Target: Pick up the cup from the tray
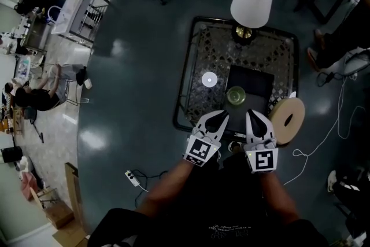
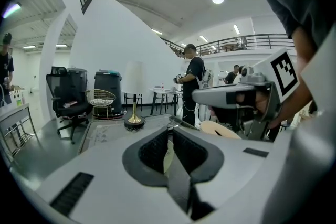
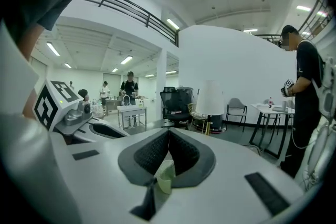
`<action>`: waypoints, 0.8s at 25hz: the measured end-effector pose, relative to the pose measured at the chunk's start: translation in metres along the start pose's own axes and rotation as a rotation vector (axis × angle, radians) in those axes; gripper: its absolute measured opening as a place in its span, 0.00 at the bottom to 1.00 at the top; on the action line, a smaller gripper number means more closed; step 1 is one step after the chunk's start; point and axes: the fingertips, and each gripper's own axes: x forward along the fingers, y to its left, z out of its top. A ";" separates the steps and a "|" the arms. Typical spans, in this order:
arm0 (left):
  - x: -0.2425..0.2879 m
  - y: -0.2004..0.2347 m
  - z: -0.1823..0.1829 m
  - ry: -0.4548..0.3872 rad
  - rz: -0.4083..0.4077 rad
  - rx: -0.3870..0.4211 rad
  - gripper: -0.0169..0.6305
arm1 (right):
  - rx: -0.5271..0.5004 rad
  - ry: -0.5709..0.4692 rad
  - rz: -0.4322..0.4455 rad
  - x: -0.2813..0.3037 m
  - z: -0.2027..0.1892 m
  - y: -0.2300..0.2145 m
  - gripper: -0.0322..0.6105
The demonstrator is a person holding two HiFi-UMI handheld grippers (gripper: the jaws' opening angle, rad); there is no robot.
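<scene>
Cup [image 1: 236, 95] on near-left part of black tray [image 1: 255, 81], far of both grippers, between their tips. Left gripper [image 1: 221, 115]: jaws closed, empty. Right gripper [image 1: 252, 113]: jaws closed too, nothing held. Cup looks small, light, stiff, likely slick. Best bet: open jaws, pinch side wall at rim, gently.

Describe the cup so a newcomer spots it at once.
Find the dark-framed table with the white-shaded lamp. On it lies a black tray; the cup sits at its near left corner. It is the only green round thing; the disc to its left is white.
</scene>
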 end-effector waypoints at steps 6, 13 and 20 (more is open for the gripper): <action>0.021 0.002 -0.016 0.062 0.054 0.141 0.20 | 0.009 0.008 0.020 0.005 -0.011 -0.018 0.06; 0.049 0.006 -0.033 0.079 0.085 0.179 0.55 | 0.048 0.024 0.034 0.009 -0.024 -0.023 0.06; 0.087 0.024 -0.068 0.148 0.086 0.057 0.66 | 0.086 0.037 0.032 0.012 -0.030 -0.032 0.06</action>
